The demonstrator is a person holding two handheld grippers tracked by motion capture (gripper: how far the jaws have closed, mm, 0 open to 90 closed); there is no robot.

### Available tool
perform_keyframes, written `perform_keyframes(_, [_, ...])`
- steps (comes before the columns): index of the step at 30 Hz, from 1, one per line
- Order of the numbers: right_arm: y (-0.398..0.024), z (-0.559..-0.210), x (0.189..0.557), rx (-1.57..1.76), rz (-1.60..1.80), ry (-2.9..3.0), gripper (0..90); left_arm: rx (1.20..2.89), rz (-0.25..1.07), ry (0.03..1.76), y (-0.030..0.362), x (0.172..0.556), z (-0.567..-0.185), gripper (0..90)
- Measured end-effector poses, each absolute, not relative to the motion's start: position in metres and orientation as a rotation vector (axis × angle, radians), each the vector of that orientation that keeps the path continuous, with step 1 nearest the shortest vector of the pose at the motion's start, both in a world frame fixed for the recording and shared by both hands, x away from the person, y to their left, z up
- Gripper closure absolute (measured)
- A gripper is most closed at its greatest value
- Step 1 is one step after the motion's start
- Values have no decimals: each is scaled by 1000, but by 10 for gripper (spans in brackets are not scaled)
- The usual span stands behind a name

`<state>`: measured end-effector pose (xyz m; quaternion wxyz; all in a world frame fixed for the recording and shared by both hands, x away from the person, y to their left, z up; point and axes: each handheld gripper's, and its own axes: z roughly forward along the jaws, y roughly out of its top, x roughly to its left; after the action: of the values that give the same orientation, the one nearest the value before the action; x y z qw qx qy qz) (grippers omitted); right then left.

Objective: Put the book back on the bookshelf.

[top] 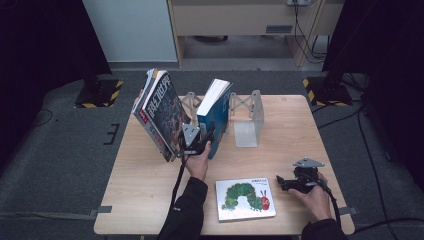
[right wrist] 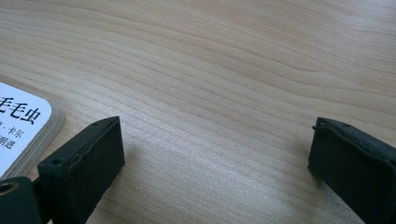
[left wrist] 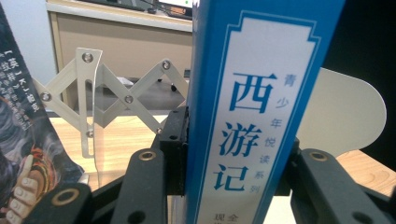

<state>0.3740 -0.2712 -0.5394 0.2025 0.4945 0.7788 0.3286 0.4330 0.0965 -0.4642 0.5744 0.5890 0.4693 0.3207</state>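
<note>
My left tool is clamped on the spine of the blue book, which stands tilted on the tabletop beside the folding book rack. Leaning magazines crowd it close on the left, and the rack's white end plate stands just to its right. My right tool rests with its jaws apart over bare wood, just beside the caterpillar picture book lying flat.

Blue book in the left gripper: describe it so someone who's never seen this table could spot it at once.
On the wooden table, look to the far middle, where a grey expanding bookend rack stands. The blue book stands upright just left of its big plate, its spine clamped in the left gripper. Unlike the dark-covered books leaning to its left and the flat caterpillar book, it is plain blue, with a white label on its spine.
</note>
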Motion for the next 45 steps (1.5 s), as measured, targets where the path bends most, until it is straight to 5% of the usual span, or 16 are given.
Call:
perform_keyframes(37, [-271,-539,375,1361,918,2185,38,1477,741,984,73,431,-477,471])
perform_keyframes(45, [-271,-539,375,1362,918,2185,37,1516,701,1014,76,426,-480,539])
